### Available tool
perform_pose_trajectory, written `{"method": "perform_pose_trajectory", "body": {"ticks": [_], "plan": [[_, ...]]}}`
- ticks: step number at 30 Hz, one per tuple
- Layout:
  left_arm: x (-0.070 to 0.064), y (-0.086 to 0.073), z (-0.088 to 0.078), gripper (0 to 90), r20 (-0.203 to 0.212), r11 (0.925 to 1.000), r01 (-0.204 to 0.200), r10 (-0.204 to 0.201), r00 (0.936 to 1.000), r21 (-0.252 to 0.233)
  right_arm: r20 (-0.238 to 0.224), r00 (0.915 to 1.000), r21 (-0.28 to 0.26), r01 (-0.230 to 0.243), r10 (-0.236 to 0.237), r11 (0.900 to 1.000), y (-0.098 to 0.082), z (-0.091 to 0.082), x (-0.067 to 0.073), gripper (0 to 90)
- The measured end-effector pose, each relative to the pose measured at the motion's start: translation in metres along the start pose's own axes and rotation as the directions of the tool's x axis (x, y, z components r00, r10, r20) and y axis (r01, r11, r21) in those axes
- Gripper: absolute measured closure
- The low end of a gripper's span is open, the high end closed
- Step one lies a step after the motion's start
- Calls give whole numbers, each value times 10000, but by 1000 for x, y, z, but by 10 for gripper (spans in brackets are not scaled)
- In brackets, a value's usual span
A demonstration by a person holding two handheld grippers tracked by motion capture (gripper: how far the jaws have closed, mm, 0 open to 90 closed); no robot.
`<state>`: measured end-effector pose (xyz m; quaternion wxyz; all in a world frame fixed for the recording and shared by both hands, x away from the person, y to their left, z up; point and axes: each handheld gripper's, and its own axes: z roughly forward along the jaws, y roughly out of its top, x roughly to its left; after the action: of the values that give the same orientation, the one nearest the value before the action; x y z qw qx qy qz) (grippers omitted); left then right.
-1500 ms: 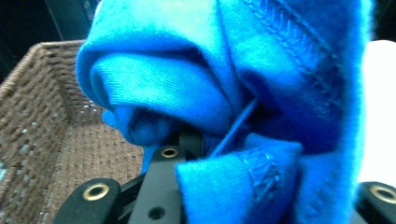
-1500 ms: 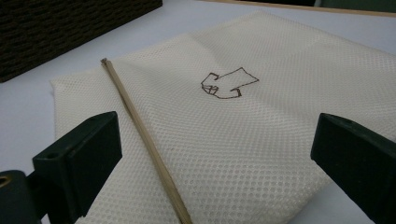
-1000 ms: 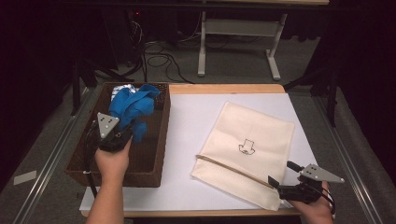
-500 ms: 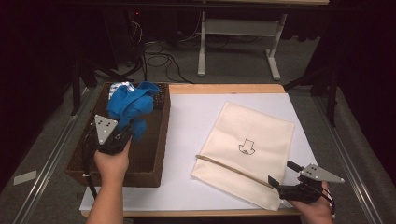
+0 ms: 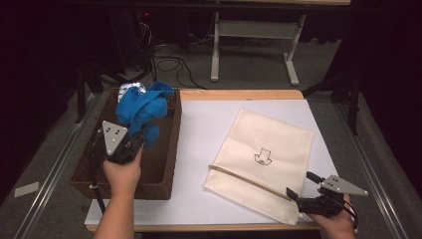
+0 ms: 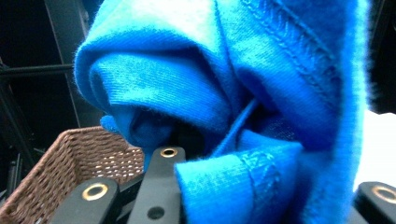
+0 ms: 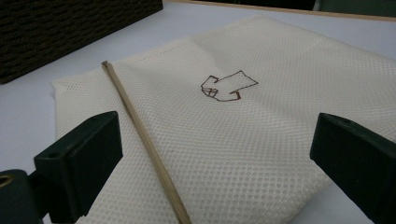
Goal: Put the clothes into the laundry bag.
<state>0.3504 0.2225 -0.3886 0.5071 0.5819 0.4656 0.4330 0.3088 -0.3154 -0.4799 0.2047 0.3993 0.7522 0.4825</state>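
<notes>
No writing could be read; the cream mesh bag [image 5: 266, 162] bore only a small brown outline drawing [image 7: 227, 87]. My left gripper [image 5: 130, 145] was clamped on the blue cloth [image 5: 142, 110], jaws mostly closed around a bunched fold, holding it above the wicker basket [image 5: 166, 164]. The cloth was bright blue knit, crumpled, with stitched hems. My right gripper [image 5: 302, 189] stood wide open over the bag's near corner, holding nothing.
</notes>
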Motion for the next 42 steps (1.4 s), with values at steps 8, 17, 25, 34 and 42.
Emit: {"method": "perform_pose_trajectory", "body": {"ticks": [8,17,25,34,42], "plan": [[-15,9,1,741,336,9996,-5,15,9994,-298,16,10000,-18,-54,54,10000,0,-1,0,29],[-36,16,5,740,886,9988,1,43,9961,-492,9,10000,-61,25,-25,10000,0,-2,0,29],[-59,19,10,740,1500,9988,-25,100,9886,-496,-11,9999,-123,105,-105,9999,0,-2,0,37],[-88,21,13,740,2249,9985,-63,185,9742,-551,-53,9998,-136,175,-176,9998,0,-2,1,48],[-113,16,17,740,2766,9990,-98,218,9607,-447,-60,9998,-125,204,-205,9997,0,-2,1,48]]}}
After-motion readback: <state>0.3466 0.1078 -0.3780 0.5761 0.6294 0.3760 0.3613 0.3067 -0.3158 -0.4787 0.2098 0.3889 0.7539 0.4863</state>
